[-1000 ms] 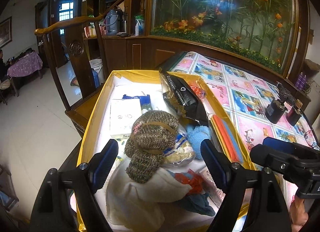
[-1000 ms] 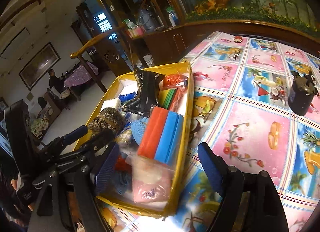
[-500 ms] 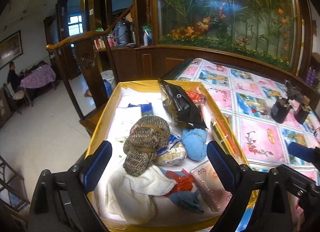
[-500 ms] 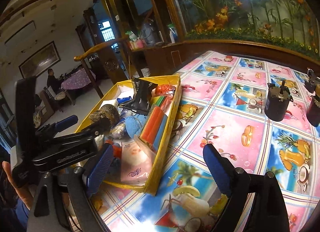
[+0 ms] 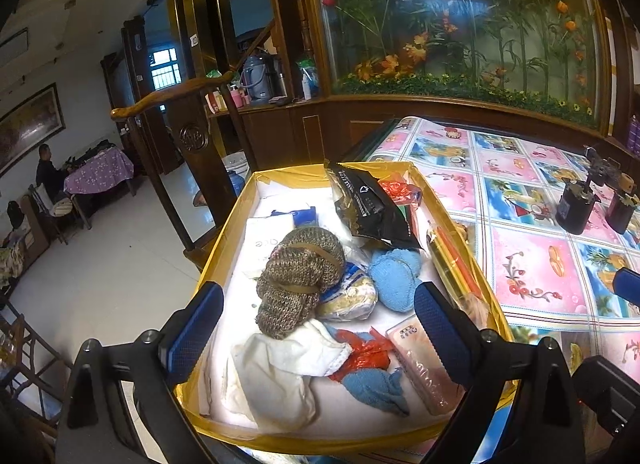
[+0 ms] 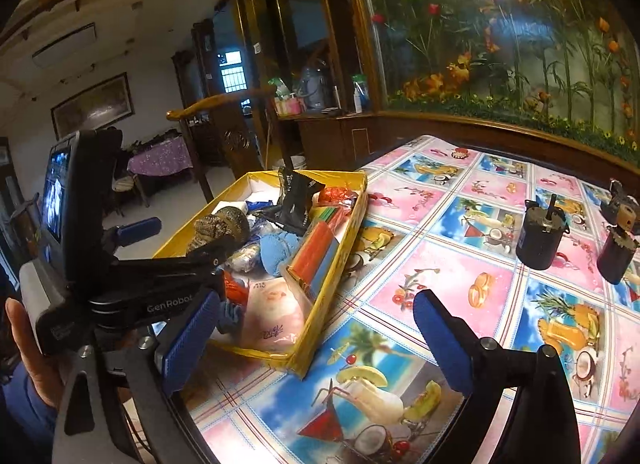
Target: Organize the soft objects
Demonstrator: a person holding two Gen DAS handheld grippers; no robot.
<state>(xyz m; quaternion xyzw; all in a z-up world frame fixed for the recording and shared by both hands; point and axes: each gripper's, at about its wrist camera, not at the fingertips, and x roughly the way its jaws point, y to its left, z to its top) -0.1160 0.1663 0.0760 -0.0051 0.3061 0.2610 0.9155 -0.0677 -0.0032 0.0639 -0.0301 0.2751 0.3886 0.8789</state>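
Note:
A yellow box at the table's left edge holds a brown knitted roll, a blue fluffy cloth, a white cloth, a crumpled blue rag, a pink packet and a black bag. My left gripper hovers open over the box's near end, touching nothing. My right gripper hangs over the tablecloth just right of the box; its jaws are opening and nothing is between them. A pack of coloured sponges leans on the box's right wall.
Two dark cylindrical motors stand on the patterned tablecloth at the right. A carved wooden chair back rises left of the box. A wood-framed flower panel closes off the far side.
Both grippers have drawn back from the box and their jaws have spread wider. The whole box now shows in the left wrist view; the right wrist view has swung over the tablecloth.

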